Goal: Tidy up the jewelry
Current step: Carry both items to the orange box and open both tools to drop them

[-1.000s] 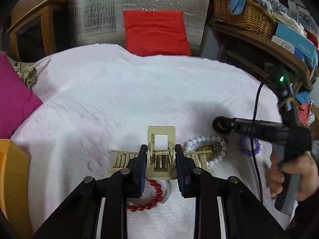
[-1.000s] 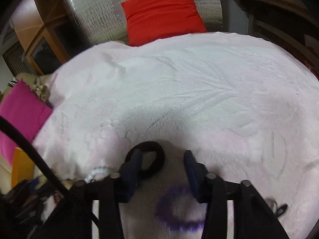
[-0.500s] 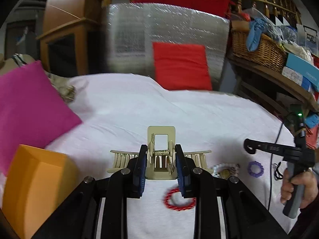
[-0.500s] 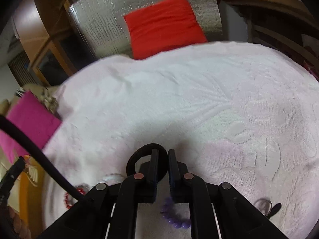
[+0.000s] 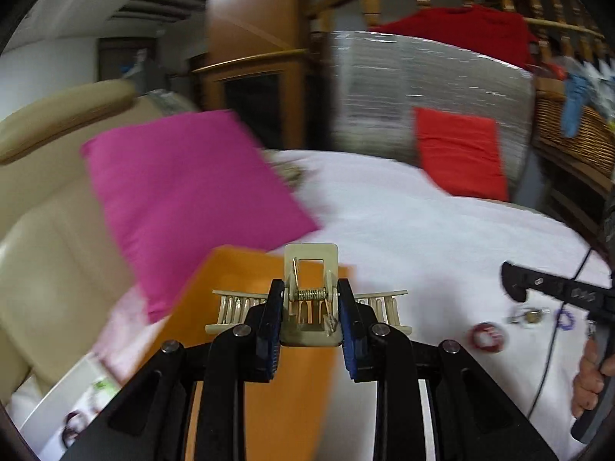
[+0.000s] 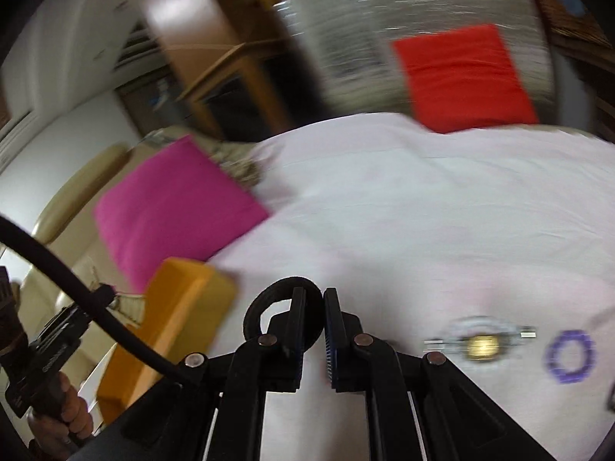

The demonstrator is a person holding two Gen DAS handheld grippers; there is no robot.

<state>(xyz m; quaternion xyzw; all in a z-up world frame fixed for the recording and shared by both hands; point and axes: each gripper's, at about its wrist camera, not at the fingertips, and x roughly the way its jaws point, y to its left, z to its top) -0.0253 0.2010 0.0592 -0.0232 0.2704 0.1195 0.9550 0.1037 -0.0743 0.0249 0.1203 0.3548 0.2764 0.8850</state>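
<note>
Hair clip (image 5: 310, 299) now over orange box (image 5: 269, 345)

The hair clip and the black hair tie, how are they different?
The hair clip is cream, stiff and toothed with a metal spring; the black hair tie is a soft, plain loop. The left gripper holds the hair clip, while the right gripper pinches the black hair tie. The hair clip fills the gap between its pads; the black hair tie is thin, so its pads nearly meet. Both are held up off the white blanket.
</note>
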